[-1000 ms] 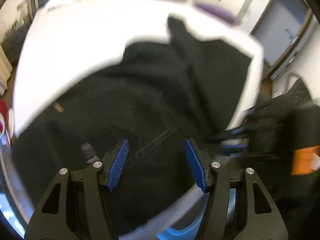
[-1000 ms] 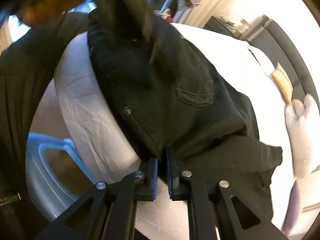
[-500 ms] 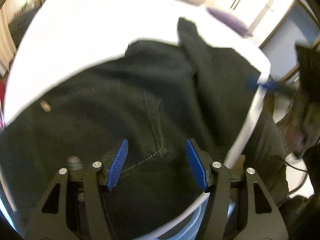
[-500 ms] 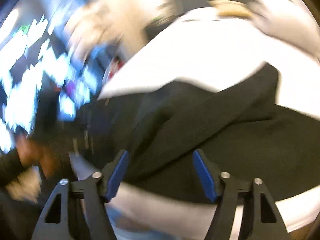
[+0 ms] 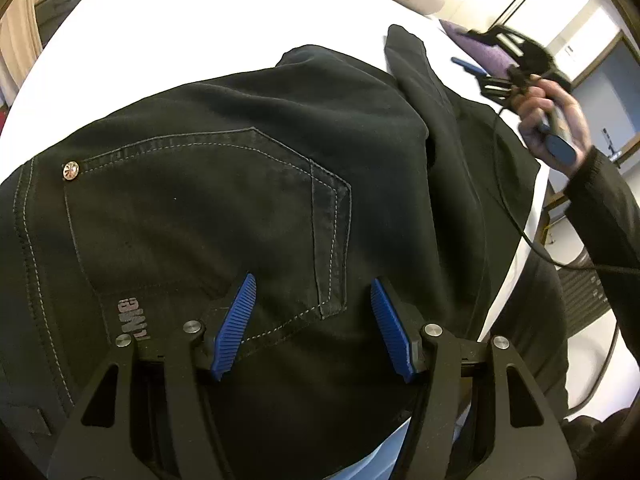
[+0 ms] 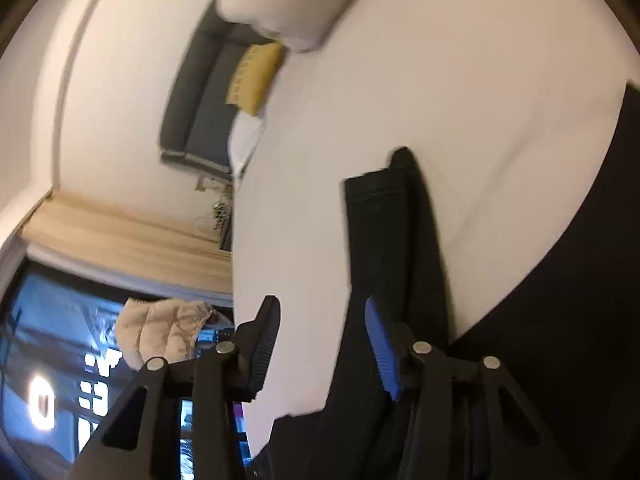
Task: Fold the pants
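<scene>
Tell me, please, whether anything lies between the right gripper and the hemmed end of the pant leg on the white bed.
Nothing visible does. The right gripper has open jaws that have just been closing, empty, and only bare white bed and the pant leg itself lie ahead of it.

The pants (image 5: 248, 184) under my left gripper (image 5: 312, 320) are matt black woven cloth with pale stitching and a shiny metal rivet (image 5: 71, 170), lying on a smooth white sheet (image 5: 192, 28), while my ribbed blue pads (image 5: 236, 324) look rubbery on matt black plastic arms with bright metal screws.
</scene>
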Available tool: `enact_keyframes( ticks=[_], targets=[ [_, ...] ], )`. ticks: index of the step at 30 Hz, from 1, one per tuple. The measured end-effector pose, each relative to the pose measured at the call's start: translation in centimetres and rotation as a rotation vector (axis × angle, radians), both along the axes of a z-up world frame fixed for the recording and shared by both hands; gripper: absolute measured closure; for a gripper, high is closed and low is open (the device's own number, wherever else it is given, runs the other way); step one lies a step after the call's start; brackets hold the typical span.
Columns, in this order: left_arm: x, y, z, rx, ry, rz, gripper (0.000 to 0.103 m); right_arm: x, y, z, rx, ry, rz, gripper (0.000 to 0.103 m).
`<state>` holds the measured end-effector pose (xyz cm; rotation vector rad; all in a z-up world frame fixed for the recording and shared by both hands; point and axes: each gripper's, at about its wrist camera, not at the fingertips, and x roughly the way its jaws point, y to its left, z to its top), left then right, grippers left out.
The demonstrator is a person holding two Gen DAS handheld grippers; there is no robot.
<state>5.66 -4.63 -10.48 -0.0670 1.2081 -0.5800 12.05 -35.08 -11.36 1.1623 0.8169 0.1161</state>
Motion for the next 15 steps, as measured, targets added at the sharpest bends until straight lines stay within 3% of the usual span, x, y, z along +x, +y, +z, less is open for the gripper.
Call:
enact_keyframes(
  ticks=[5, 15],
  targets=[
    [0.3, 0.3, -0.3, -0.019, 0.006, -0.002, 0.045, 1.6, 0.6, -3.1, 0.009, 0.126, -0.019, 0.054],
    [0.2, 1.2, -0.5, -0.029, 0.0, -0.006, 0.045, 4.4, 0.3, -5.1, 0.099, 0.127, -0.051, 0.054]
  ],
)
